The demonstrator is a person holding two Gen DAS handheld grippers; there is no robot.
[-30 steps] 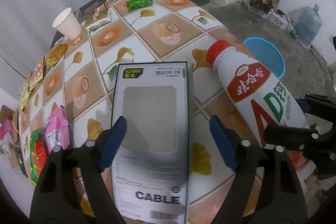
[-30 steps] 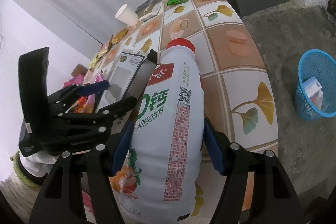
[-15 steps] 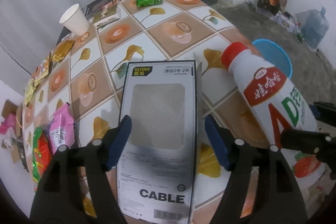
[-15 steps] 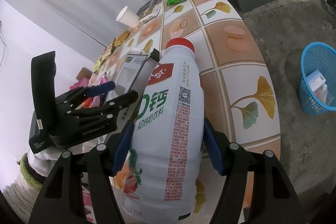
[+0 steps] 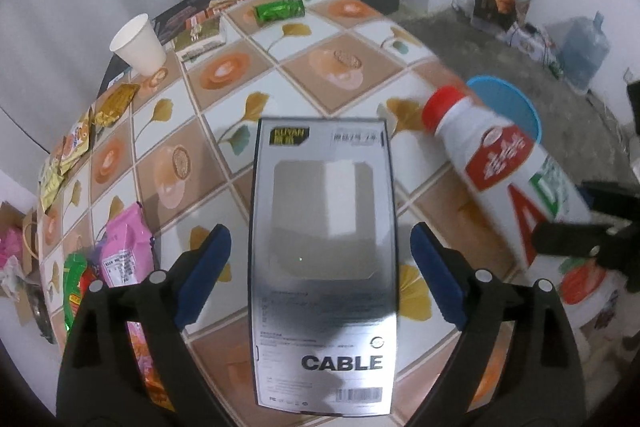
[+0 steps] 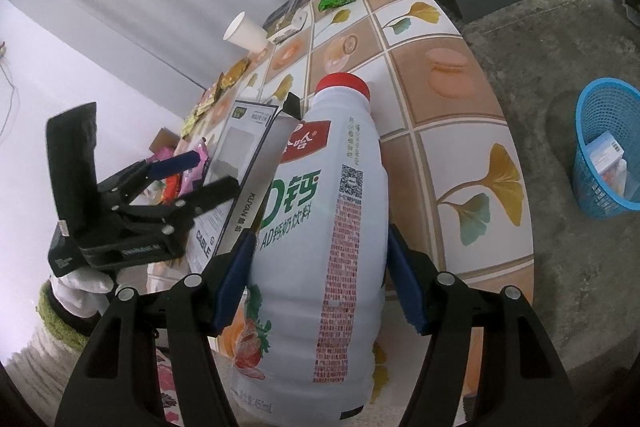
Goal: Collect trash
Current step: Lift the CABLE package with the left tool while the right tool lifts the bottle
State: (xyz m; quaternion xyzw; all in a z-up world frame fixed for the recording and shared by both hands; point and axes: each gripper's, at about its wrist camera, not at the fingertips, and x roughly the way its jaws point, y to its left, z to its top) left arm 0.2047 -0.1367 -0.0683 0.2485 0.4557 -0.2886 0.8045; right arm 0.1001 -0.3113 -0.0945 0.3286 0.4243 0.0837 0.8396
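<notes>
Two grippers: both are over the near edge of the tiled table, each with a piece of trash between its blue pads.

Left gripper: its jaws are opening and stand wide; the flat grey cardboard cable box lies between them with a clear gap on either side, so nothing is gripped.

Right gripper: half spread, both pads pressed against the flanks of the white plastic drink bottle with a red cap, which it holds cap away from the hand.

Where the trash goes: the blue plastic mesh basket stands on the concrete floor, well beyond the table's far edge, with a carton or two already in it.

Doing it well: I'd judge the box wants the pads closed squarely on its long edges before any lift, while the bottle is kept steady so the two don't knock together, being just beside each other.

Materials: the box is thin, stiff card with a glossy window, likely to bow under a hard squeeze; the bottle is smooth, rounded and slightly waisted, so it could slip.

Table: a glossy cloth printed with ginkgo leaves, strewn further out with a white paper cup, a green foil wrapper and crinkly snack packets.
</notes>
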